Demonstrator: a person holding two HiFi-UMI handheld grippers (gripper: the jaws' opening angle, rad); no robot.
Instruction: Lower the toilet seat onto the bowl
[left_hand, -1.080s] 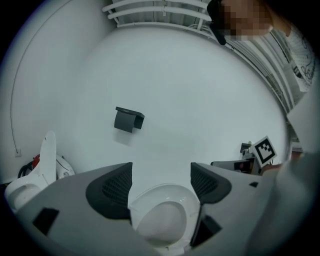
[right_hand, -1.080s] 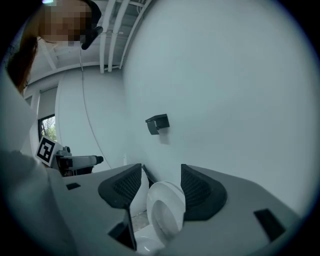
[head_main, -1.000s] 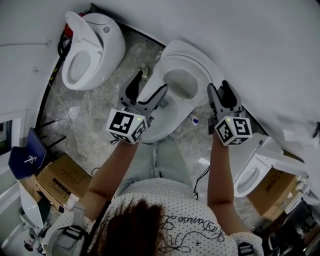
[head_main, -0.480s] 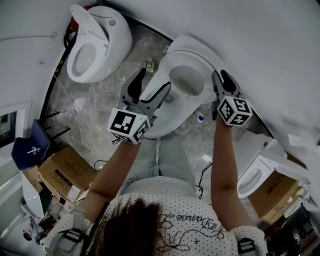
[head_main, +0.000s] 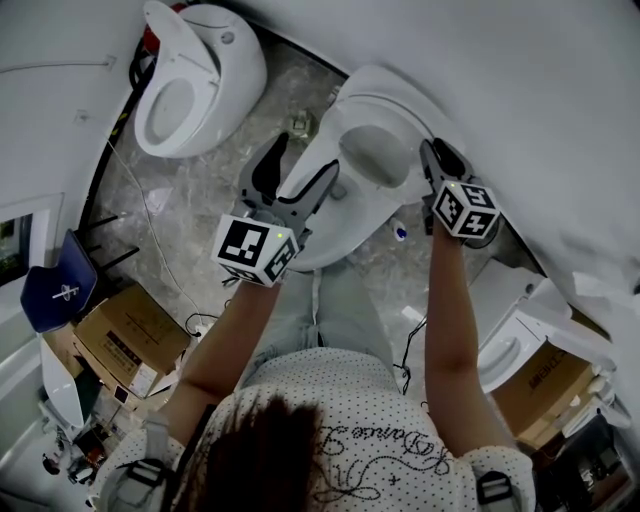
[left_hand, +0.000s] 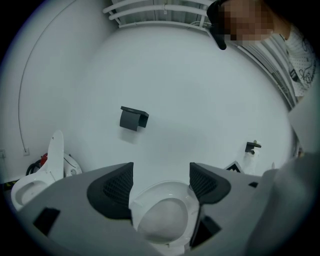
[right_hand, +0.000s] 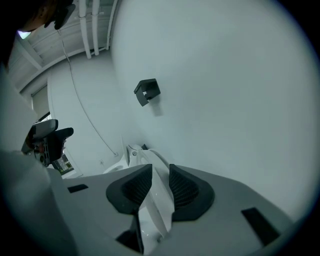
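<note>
Right gripper view shows the right claw (right_hand: 160, 181) with its jaws closing on the toilet seat (right_hand: 156, 215). The seat stands upright and is seen by its thin edge. This white edge fills the narrow gap, and both pads seem to touch it. On the white wall at 12 o'clock from the claw hangs a dark bracket (right_hand: 147, 91).

In the head view the bowl (head_main: 325, 240) is at 12 o'clock from the person, with its back against the wall. The right claw takes the raised seat at its right side, at about 2 o'clock in the picture.

The left claw (head_main: 300, 165) hovers over the left side of the bowl. Its jaws stand wide apart and hold nothing. In the left gripper view only the toilet is seen far between them, with no contact.

A second toilet (head_main: 195, 85) stands at 11 o'clock on the marble floor (head_main: 200, 200), well apart from the first. A cardboard box (head_main: 125, 350) lies at 8 o'clock. One more toilet (head_main: 505, 350) is at 4 o'clock.
</note>
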